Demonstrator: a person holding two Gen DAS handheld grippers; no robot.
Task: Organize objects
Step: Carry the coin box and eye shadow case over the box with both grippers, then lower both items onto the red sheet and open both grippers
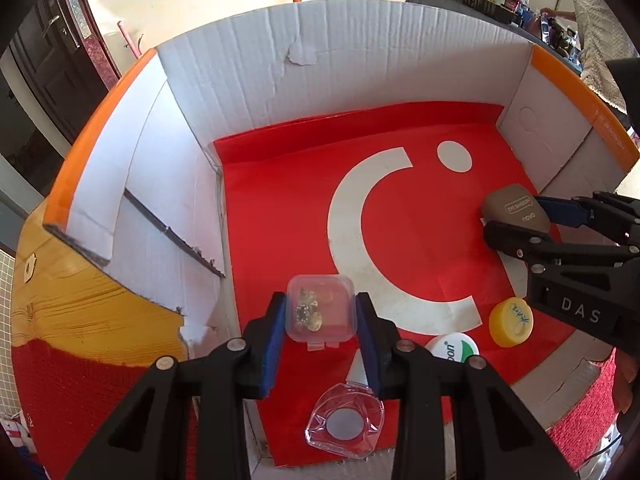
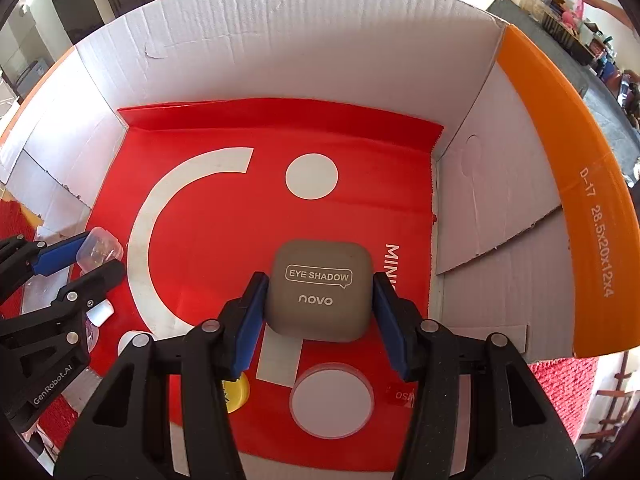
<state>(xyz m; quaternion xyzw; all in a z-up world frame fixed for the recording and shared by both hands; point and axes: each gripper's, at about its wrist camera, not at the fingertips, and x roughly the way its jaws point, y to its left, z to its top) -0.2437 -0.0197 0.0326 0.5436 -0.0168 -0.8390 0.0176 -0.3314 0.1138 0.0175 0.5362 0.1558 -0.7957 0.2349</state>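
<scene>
My left gripper (image 1: 321, 302) is shut on a small clear plastic box (image 1: 320, 308) with little trinkets inside, held low over the red liner (image 1: 280, 208) of a cardboard box (image 1: 320, 80). My right gripper (image 2: 320, 282) is shut on a taupe eye shadow case (image 2: 320, 292) over the liner's right side. The left wrist view shows that case (image 1: 514, 208) at the far right between the right gripper's fingers. In the right wrist view the clear box (image 2: 100, 246) sits at the far left in the left gripper's pads.
On the liner near the front lie a yellow round lid (image 1: 511, 322), a white jar with green print (image 1: 452, 346), a clear dish with a white disc (image 1: 344, 426) and a white round container (image 2: 331, 400). White walls with orange rims (image 2: 560, 168) enclose the box. A person stands far back right.
</scene>
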